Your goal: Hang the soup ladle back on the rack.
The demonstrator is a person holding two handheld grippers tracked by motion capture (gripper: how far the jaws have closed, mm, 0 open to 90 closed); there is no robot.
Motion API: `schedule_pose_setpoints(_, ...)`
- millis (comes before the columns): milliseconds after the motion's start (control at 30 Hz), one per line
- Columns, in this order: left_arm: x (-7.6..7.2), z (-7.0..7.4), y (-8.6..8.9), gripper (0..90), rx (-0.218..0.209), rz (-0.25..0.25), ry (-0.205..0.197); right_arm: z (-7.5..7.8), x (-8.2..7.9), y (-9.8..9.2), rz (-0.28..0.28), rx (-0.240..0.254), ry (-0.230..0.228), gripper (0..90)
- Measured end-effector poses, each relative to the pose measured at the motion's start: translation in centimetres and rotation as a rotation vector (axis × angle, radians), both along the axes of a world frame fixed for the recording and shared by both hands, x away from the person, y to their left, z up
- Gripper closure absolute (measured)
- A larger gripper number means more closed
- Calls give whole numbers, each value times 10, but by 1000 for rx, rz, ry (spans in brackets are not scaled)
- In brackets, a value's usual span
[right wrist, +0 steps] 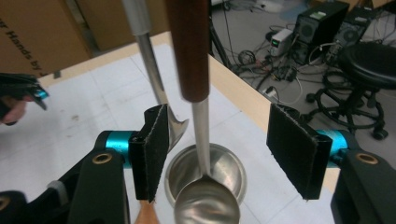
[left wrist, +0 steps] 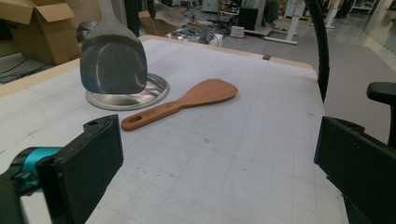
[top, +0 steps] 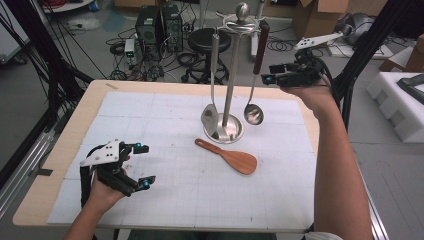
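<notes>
At the left of the high view the left tool rests low over the white gridded mat near the front edge of the table, held in the person's left hand; its two black jaws stand wide apart with nothing between them, and in the left gripper view they frame bare mat. Further right, near the middle of the mat, a wooden rice paddle lies flat with its handle pointing back and left and its blade toward the front right, just in front of the round steel base of the utensil stand. The stand's upright post rises from that base to a ring and knob at the top. From the left side of the ring hangs a steel spatula, its blade down by the base. From the right side hangs a steel ladle with a dark brown wooden handle, its bowl clear of the mat and just to the right of the base. At the right, raised well above the table at the height of the ladle's handle, the right tool points left toward the stand; its jaws are parted. In the right gripper view the ladle's handle and steel shaft hang between the pads without either pad touching them.
</notes>
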State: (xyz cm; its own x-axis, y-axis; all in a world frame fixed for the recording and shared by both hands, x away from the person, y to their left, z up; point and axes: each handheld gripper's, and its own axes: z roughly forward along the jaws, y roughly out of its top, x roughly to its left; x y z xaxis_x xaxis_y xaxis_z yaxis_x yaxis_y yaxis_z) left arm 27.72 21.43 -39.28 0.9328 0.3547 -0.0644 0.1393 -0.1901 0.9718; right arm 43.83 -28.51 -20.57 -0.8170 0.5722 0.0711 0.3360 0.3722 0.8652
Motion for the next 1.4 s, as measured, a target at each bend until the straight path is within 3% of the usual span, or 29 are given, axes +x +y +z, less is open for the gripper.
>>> schedule_pose_setpoints(267,0,1,1,17,-6,4,-2,2,-34,-13,39,18,-72,376)
schedule_pose_setpoints(533,1,0,1,17,-5,10,1,-11,-68,-27,57,93,-129,322)
schedule_pose_setpoints(700,2,-1,-1,17,-5,9,4,-22,-84,-29,67,102,-153,290)
schedule_pose_setpoints(933,5,-2,1,17,0,14,-2,-37,-99,-28,77,108,-163,242)
schedule_pose_setpoints(1133,8,-3,1,17,-6,13,7,-59,-118,-28,89,115,-178,239)
schedule_pose_setpoints(1400,8,-3,1,17,-5,16,9,-74,-125,-31,71,114,-173,209)
